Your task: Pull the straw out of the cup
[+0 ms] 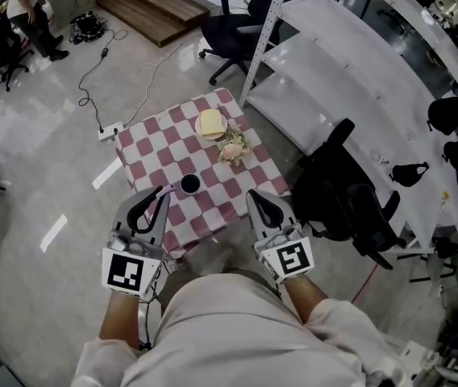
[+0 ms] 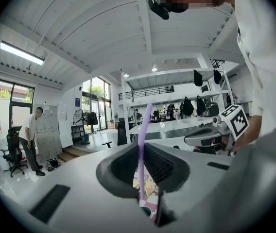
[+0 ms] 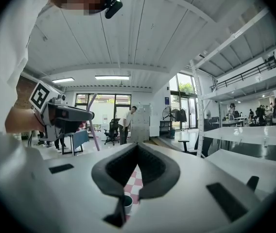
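Note:
A small cup [image 1: 189,185] with dark contents stands near the front edge of the pink-checked table [image 1: 158,143]. My left gripper [image 1: 161,193] hovers just left of it, shut on a purple straw [image 2: 145,123] that stands upright between its pads. The straw's lower end hangs close over the cup [image 2: 146,210]; whether it is still inside I cannot tell. My right gripper [image 1: 255,197] is right of the cup, shut with nothing in it. The right gripper view looks over its own jaws [image 3: 137,148] at the cup [image 3: 127,203], with the left gripper [image 3: 72,114] and straw [image 3: 94,125] to the left.
A plate with bread [image 1: 211,123] and a small bunch of flowers [image 1: 232,147] sit at the table's far side. A black chair [image 1: 346,196] stands at the right by white shelving [image 1: 334,63]. A power strip and cable [image 1: 110,130] lie on the floor at left.

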### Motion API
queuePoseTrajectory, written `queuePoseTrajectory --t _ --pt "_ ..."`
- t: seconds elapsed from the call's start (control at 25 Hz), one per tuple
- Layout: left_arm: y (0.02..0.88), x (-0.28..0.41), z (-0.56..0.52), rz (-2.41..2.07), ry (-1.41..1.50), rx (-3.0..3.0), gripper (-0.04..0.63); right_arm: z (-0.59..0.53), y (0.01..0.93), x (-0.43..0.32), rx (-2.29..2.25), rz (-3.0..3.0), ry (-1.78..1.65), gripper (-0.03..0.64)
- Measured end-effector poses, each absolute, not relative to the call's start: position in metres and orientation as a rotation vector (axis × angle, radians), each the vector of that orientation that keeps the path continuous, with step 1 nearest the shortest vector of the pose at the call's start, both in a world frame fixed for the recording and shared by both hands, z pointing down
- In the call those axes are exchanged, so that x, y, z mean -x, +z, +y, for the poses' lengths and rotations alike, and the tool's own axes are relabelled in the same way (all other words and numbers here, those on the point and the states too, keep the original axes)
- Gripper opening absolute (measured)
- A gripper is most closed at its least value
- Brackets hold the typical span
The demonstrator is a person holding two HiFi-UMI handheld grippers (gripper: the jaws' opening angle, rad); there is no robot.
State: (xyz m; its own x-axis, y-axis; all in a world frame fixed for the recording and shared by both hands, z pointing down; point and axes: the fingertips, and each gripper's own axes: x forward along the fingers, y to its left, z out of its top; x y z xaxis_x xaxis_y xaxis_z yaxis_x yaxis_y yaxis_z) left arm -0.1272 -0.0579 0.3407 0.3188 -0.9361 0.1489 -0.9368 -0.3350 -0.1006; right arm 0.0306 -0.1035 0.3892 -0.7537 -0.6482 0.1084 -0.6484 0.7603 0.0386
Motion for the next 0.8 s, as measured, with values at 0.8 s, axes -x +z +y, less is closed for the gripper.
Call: queuePoseTrajectory --t 0.8 --pt "0.3437 0.1267 -0.0563 -1.795 0.294 -2.549 0.035 -0.1002 0.3893 -0.0314 -1.051 -2.833 -0.007 0.003"
